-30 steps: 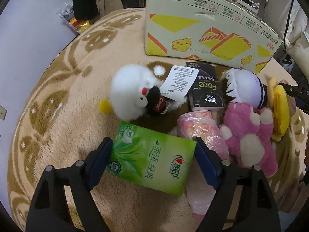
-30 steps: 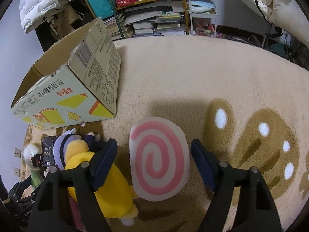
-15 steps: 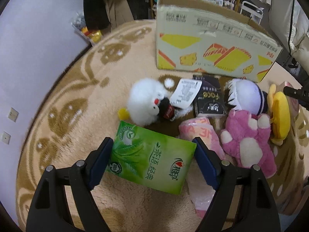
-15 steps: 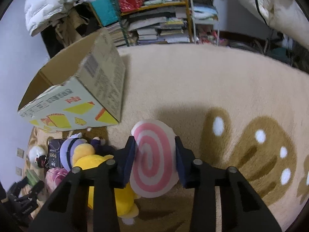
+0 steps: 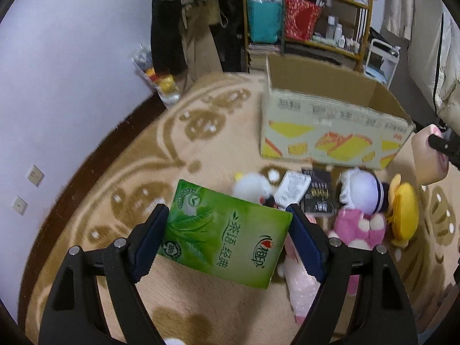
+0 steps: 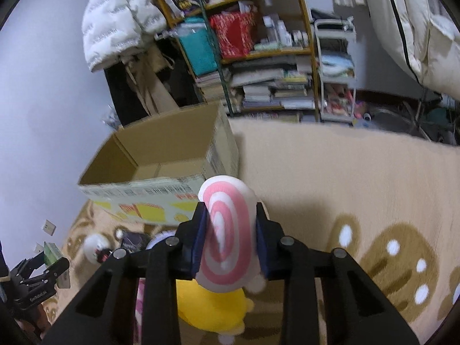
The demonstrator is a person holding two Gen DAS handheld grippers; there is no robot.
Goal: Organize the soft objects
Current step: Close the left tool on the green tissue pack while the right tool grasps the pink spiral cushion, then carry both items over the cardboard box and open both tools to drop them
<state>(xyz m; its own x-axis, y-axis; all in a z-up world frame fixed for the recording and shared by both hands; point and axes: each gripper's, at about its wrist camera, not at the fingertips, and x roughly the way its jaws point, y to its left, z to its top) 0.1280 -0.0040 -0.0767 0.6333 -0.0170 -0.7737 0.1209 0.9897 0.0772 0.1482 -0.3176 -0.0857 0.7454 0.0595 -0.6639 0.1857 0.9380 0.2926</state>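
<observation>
The left hand-held gripper (image 5: 227, 231) clasps a green tissue pack (image 5: 224, 230) between its two blue pads, held above the beige rug (image 5: 143, 172), on the near side of the open cardboard box (image 5: 330, 126). The right hand-held gripper (image 6: 230, 241) is clenched on a pink-and-white swirl cushion (image 6: 227, 238), squeezed narrow between its pads, just in front of the box's near right corner. Between the box and the grippers, a white plush (image 5: 251, 187), a pink plush (image 5: 356, 227) and a yellow plush (image 5: 402, 210) lie on the rug.
</observation>
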